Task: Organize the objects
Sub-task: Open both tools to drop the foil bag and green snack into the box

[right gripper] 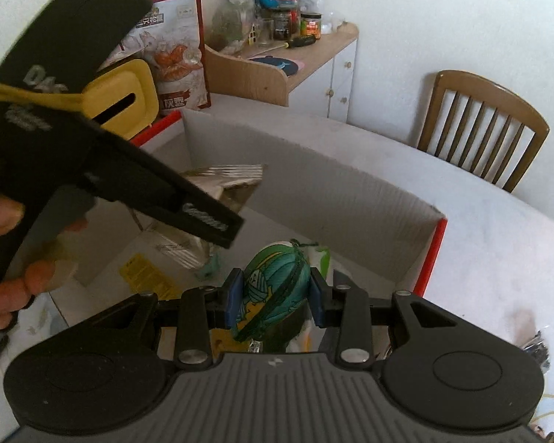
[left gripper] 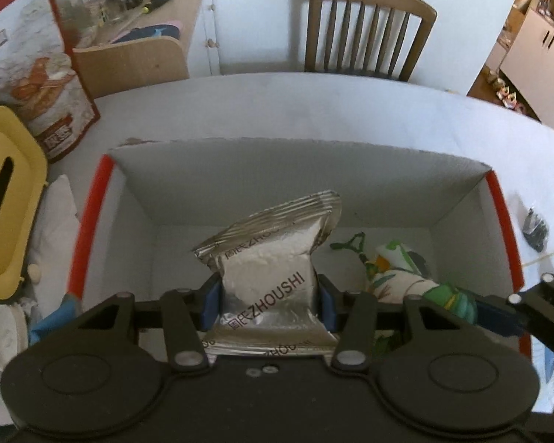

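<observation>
A white cardboard box (left gripper: 314, 181) with red outer edges sits on the table and fills the left wrist view. My left gripper (left gripper: 269, 301) is shut on a silver foil packet (left gripper: 273, 258) of white powder, held upright inside the box. My right gripper (right gripper: 275, 301) is shut on a green patterned pouch (right gripper: 277, 280) low in the same box (right gripper: 351, 199). That pouch (left gripper: 458, 301) and the right gripper's fingertips (left gripper: 498, 313) show at the right of the left wrist view. A rolled white and green cloth (left gripper: 395, 269) lies on the box floor. The foil packet (right gripper: 232, 181) peeks out behind the left gripper's body.
A yellow tissue box (left gripper: 3, 199) and a tall printed snack bag (left gripper: 37, 74) stand left of the cardboard box. A wooden chair (left gripper: 365, 29) faces the far table edge. A cluttered side cabinet (right gripper: 295, 55) stands by the wall. Small dark items (left gripper: 535, 227) lie right of the box.
</observation>
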`<state>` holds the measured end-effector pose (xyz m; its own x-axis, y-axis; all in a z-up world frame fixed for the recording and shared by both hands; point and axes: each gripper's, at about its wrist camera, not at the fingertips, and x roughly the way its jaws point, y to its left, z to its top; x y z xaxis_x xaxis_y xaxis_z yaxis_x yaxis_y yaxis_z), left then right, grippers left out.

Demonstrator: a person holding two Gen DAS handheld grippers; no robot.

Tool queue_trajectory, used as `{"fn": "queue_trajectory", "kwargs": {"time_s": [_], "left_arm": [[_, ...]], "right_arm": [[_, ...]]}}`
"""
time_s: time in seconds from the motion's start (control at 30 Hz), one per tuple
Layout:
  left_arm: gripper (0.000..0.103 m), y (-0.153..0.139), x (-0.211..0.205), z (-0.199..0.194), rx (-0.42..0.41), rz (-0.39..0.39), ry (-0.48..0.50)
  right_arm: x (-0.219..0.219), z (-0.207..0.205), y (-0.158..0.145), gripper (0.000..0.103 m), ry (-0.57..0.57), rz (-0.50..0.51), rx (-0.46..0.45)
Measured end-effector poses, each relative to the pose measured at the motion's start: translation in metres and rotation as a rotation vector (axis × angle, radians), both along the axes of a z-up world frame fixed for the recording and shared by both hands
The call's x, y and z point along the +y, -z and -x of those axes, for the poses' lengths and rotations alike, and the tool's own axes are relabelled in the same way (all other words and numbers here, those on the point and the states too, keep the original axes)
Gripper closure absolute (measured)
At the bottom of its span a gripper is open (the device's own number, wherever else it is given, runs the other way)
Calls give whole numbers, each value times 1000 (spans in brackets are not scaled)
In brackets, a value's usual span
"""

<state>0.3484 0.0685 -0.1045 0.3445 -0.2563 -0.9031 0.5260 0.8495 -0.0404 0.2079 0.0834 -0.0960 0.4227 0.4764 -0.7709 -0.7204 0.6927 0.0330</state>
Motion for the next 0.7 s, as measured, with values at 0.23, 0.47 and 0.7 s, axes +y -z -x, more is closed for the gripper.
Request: {"fn": "queue_trajectory", "kwargs": {"time_s": [0.23, 0.47, 0.7], "left_arm": [[52, 18, -9, -12, 46, -51, 17], [51, 18, -14, -16, 48, -68, 28], [38, 12, -12, -14, 31, -54, 16]], "right_arm": [[-7, -10, 2, 66, 39, -31, 39], [-5, -9, 0, 63, 42, -25, 36], [-7, -7, -3, 47, 42, -26, 46]]}}
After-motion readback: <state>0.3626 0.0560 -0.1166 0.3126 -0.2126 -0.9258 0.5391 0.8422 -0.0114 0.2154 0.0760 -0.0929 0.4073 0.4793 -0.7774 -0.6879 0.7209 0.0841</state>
